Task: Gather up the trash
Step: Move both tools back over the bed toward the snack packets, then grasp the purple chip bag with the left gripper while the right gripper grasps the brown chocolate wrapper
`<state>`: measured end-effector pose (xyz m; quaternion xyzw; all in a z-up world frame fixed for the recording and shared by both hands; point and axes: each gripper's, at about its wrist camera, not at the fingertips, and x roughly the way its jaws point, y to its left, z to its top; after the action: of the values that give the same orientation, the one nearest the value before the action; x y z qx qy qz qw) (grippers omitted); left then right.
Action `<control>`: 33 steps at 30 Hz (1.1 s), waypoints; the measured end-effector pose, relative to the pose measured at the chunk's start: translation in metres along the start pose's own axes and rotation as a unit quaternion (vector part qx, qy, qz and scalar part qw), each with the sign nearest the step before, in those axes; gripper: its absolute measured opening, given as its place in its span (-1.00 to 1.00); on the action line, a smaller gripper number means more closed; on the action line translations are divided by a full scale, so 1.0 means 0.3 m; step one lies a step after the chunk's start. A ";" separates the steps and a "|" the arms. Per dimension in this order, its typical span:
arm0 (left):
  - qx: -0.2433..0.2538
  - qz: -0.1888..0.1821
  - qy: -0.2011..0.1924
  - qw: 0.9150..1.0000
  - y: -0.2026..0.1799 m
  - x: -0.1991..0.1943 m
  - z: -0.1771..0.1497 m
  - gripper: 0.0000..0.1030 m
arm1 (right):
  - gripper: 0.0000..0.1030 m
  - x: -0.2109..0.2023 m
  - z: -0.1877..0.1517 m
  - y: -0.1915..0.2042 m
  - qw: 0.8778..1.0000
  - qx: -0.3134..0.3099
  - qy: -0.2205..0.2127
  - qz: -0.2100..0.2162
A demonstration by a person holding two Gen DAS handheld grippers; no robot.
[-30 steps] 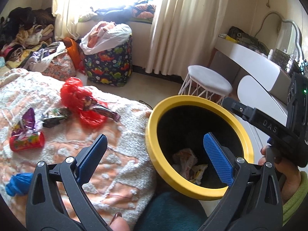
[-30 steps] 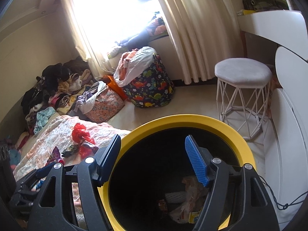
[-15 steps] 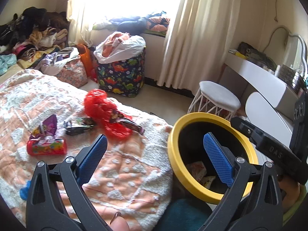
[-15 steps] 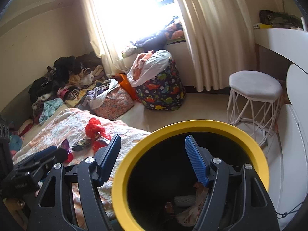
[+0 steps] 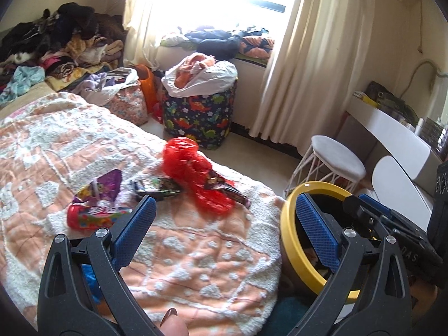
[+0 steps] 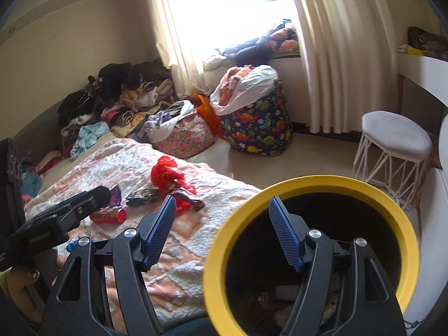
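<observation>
A black bin with a yellow rim point(image 5: 288, 240) point(image 6: 218, 252) stands at the bed's right edge with wrappers inside. On the peach and white blanket point(image 5: 196, 252) lie a red plastic bag point(image 5: 193, 165) point(image 6: 168, 173), a dark wrapper point(image 5: 156, 187), a purple wrapper point(image 5: 106, 184) and a red snack packet point(image 5: 95, 217) point(image 6: 107, 216). My left gripper point(image 5: 224, 229) is open and empty above the blanket, just short of the trash. My right gripper point(image 6: 221, 232) is open and empty, straddling the bin's left rim.
A dinosaur-print hamper point(image 5: 201, 112) and floral bag point(image 5: 126, 103) stand on the floor beyond the bed. A white stool point(image 5: 336, 162) and white desk point(image 5: 392, 128) are at the right. Clothes are piled at the back left point(image 5: 56, 47). A blue item point(image 5: 89, 280) lies under the left gripper.
My left gripper has swung left from over the bin to over the blanket, toward the wrappers. The right gripper has shifted left, from inside the bin's mouth to across its left rim.
</observation>
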<state>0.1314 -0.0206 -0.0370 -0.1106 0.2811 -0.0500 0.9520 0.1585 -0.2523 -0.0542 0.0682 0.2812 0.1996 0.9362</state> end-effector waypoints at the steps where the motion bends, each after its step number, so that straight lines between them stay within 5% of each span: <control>1: -0.004 0.002 -0.001 1.000 0.012 -0.001 0.001 0.78 | 0.28 0.007 0.001 0.010 1.000 -0.004 0.002 0.003; 19: -0.072 0.053 -0.005 0.996 0.307 0.016 0.057 0.78 | -0.03 0.238 0.029 0.177 0.995 -0.053 0.079 0.026; 33: -0.075 0.080 0.052 0.993 0.464 0.127 0.061 0.77 | -0.12 0.444 0.033 0.205 0.988 -0.071 0.140 0.004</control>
<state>0.1778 0.1120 -0.0753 -0.1561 0.3409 0.0416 0.9261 0.2449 -0.1416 -0.0978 -0.0258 0.3945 0.2307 0.8891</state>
